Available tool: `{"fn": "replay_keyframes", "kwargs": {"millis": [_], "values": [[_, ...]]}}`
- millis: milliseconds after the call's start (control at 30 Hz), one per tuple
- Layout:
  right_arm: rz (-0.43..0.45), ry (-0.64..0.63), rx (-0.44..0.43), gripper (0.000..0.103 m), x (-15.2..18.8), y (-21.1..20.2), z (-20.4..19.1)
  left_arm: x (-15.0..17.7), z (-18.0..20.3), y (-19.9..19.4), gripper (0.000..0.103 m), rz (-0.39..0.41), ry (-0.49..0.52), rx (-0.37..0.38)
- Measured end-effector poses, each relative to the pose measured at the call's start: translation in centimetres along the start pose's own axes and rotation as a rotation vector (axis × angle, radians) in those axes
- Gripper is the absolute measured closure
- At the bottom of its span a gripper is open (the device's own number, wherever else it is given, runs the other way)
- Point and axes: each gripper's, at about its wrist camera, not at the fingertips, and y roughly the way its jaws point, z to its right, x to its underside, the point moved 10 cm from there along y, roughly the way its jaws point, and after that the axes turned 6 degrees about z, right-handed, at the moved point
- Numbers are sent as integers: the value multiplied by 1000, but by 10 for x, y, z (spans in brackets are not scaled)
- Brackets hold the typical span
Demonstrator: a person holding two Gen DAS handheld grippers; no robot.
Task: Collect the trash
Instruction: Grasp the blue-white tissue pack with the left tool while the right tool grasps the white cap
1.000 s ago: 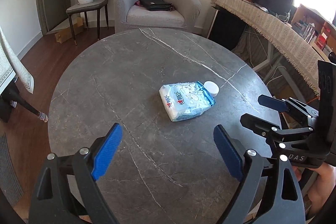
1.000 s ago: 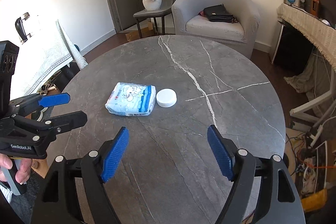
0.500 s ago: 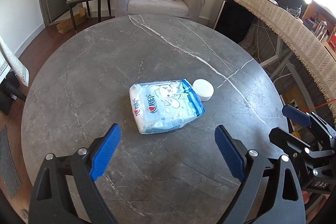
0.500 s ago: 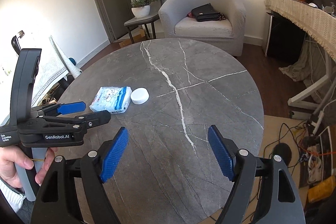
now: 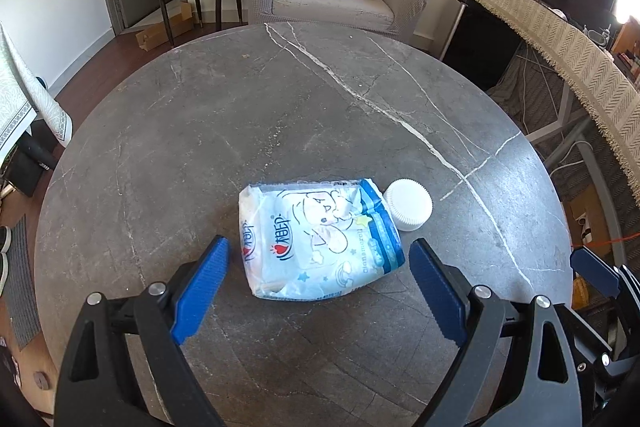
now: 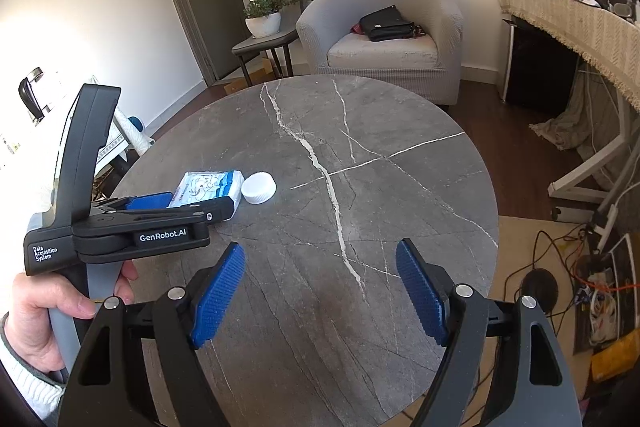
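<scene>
While both grippers' fingers gape, the left gripper (image 5: 316, 291) seemingly straddles the tissue pack (image 5: 316, 239), mid-table (image 5: 240, 115).

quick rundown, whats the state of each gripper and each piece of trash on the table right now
left gripper: open, its fingers on either side of the near end of the packet
right gripper: open, holding nothing, over bare table
tissue packet: lying flat, crumpled, not gripped
white cap: flat on the table, against the packet
</scene>
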Motion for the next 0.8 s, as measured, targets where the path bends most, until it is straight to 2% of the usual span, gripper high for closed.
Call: {"fn": "replay_keyframes", "kwargs": {"millis": [167, 300, 467, 633, 800], "values": [[-1, -13, -3, 24, -5, 4, -9, -2, -8, 0, 15, 19, 14, -19], [-5, -29, 0, 24, -8, 8, -16, -3, -11, -2, 25, 37, 35, -1], [-12, -48, 4, 25, -11, 17, -27, -6, -23, -4, 29, 33, 28, 37], [-35, -83, 5, 35, -11, 30, -40, -9, -42, -11, 30, 43, 15, 51], [-53, -107, 8, 42, -13, 43, -52, -10, -58, -24, 30, 54, 22, 72]]}}
